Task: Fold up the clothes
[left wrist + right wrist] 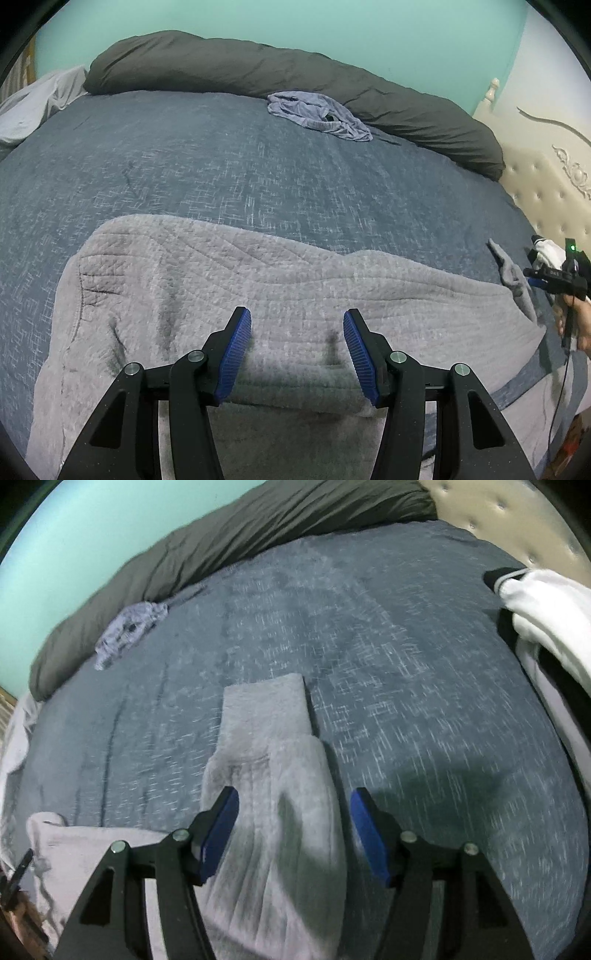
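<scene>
Both claws gape, gripping nothing: left gripper (297,345) over fleece garment (258,280), right gripper (294,830) over its sleeve (266,716). Thick pile could slip or bunch; right view blurry, probably moving.

The right wrist view is motion-smeared across the blue bedspread (406,686). The grey fleece garment (258,288) runs under the gripper frame and off the lower edge. At the right edge, a white-and-black garment (546,620) is cut off, possibly a jacket.

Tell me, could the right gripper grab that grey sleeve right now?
Probably yes. The right gripper is open with the sleeve lying flat between its fingers, nothing covering it.
</scene>
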Tool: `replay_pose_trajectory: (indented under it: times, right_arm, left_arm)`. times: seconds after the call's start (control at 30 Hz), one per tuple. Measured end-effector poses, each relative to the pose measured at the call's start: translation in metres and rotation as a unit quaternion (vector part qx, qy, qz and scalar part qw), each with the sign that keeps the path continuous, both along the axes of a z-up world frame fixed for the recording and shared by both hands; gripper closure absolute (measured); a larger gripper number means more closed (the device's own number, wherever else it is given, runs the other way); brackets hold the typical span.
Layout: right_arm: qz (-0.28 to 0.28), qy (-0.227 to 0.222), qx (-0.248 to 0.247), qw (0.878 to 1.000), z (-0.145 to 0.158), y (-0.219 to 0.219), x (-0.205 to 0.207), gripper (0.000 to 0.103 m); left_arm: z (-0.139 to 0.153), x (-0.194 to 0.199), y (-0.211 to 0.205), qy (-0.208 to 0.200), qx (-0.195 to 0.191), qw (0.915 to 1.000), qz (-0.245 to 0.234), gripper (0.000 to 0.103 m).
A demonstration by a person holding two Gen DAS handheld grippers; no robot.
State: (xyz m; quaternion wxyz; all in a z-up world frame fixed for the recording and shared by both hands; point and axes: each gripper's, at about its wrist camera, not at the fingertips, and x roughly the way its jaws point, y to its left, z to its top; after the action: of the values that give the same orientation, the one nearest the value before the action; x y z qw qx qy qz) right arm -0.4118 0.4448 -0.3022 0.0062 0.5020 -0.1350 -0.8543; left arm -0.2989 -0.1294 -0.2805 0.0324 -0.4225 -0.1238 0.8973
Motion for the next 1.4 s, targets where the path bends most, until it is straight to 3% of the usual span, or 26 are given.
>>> replay_pose_trajectory:
  times: [0.13, 0.33, 0.47, 0.77, 0.87, 1.0, 1.1, 1.2, 1.27, 1.33, 1.4]
  right_arm:
    - [0.0, -0.013, 0.021, 1.0, -0.012, -0.002, -0.015, 0.043]
    - [0.014, -0.012, 0.025, 1.0, -0.02, -0.006, -0.018, 0.092]
    - [0.009, 0.013, 0.028, 0.999, -0.007, 0.0, -0.008, 0.096]
    - [-0.1, 0.107, 0.055, 0.988, 0.054, 0.067, 0.049, 0.097]
    - [-0.142, 0.11, 0.068, 0.981, 0.052, 0.094, 0.074, 0.097]
    - [-0.168, 0.068, 0.067, 0.981, 0.025, 0.11, 0.089, 0.097]
    - [-0.166, 0.004, 0.062, 0.984, -0.007, 0.113, 0.087, 0.097]
    - [-0.177, -0.007, 0.075, 0.981, -0.014, 0.111, 0.089, 0.09]
    - [-0.173, -0.008, 0.111, 0.979, -0.007, 0.104, 0.09, 0.068]
    - [-0.164, 0.001, 0.14, 0.977, 0.003, 0.095, 0.092, 0.054]
    - [-0.162, 0.019, 0.168, 0.972, 0.019, 0.084, 0.098, 0.053]
  left_arm:
    - [-0.005, -0.001, 0.002, -0.006, -0.004, 1.0, 0.0, 0.046]
    - [-0.008, -0.003, 0.007, -0.007, -0.008, 0.9999, -0.004, 0.046]
    - [-0.007, -0.004, 0.008, -0.006, -0.008, 0.9999, -0.006, 0.046]
    - [0.001, 0.0, 0.006, 0.003, -0.006, 1.0, -0.002, 0.046]
    - [0.002, 0.0, 0.005, 0.003, -0.006, 1.0, -0.001, 0.046]
    - [0.004, 0.001, 0.004, 0.004, -0.011, 0.9999, 0.0, 0.046]
    - [0.005, 0.002, -0.002, 0.005, -0.009, 0.9999, 0.005, 0.046]
    - [0.006, 0.002, -0.008, 0.005, -0.009, 0.9999, 0.011, 0.046]
    - [0.007, 0.003, -0.014, 0.005, -0.008, 0.9998, 0.015, 0.046]
    - [0.009, 0.004, -0.02, 0.006, -0.007, 0.9997, 0.021, 0.046]
    - [0.012, 0.006, -0.028, 0.009, -0.005, 0.9995, 0.029, 0.046]
